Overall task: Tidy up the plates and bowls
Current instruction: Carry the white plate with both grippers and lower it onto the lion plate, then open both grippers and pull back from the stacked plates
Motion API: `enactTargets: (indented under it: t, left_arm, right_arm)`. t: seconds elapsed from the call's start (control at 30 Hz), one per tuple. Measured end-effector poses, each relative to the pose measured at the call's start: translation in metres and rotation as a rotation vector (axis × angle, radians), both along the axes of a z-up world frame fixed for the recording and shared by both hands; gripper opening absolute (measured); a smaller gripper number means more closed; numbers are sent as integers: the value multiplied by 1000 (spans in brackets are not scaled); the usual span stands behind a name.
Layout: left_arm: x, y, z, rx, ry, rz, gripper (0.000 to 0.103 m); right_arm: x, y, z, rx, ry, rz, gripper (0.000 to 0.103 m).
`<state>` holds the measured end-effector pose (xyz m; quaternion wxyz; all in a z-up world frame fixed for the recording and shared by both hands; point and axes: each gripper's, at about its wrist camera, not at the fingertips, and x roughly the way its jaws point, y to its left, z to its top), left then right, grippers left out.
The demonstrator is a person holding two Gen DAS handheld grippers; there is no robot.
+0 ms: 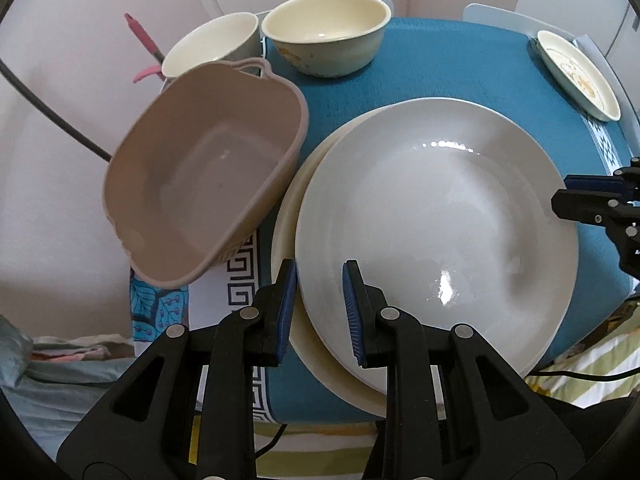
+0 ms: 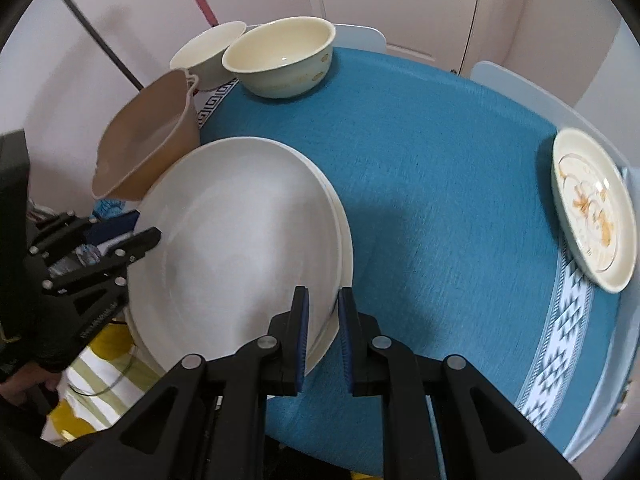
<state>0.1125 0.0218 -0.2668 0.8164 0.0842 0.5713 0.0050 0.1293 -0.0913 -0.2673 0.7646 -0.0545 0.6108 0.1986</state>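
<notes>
Both my hands are on the big white plate (image 1: 436, 232) right now. My left gripper (image 1: 320, 308) has its fingers pinched on the plate's near-left rim, one pad above and one below. My right gripper (image 2: 323, 340) is clamped on the opposite rim, fingers nearly together with the edge between them.

The white plate sits over a cream plate (image 1: 288, 240), slightly off-centre, so the cream rim peeks out on the left side. I can't tell whether the top plate is resting fully or hanging a touch in my grip. So two big plates are stacked, or as good as.

What's left, as I read it: the small patterned plate (image 2: 592, 212) is alone at the far-right edge of the blue cloth (image 2: 420, 152), well apart from the stack. The cream bowl (image 1: 326, 32) and the grey bowl (image 1: 212, 46) stand side by side at the far end, not nested. The brown tub (image 1: 200, 172) leans tilted just left of the plates, empty.

I'd call it under halfway: big plates paired, small plate and bowls not yet gathered.
</notes>
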Motion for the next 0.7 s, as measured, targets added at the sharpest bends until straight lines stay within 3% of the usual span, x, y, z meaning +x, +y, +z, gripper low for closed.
enactTargets:
  t: [0.53, 0.7]
  left_arm:
    - [-3, 21, 8, -9, -4, -1, 21]
    - [-7, 25, 42, -61, -66, 5, 21]
  right_arm:
    - [0, -3, -1, 32, 9, -28, 14]
    - [-3, -15, 28, 109, -53, -66, 14]
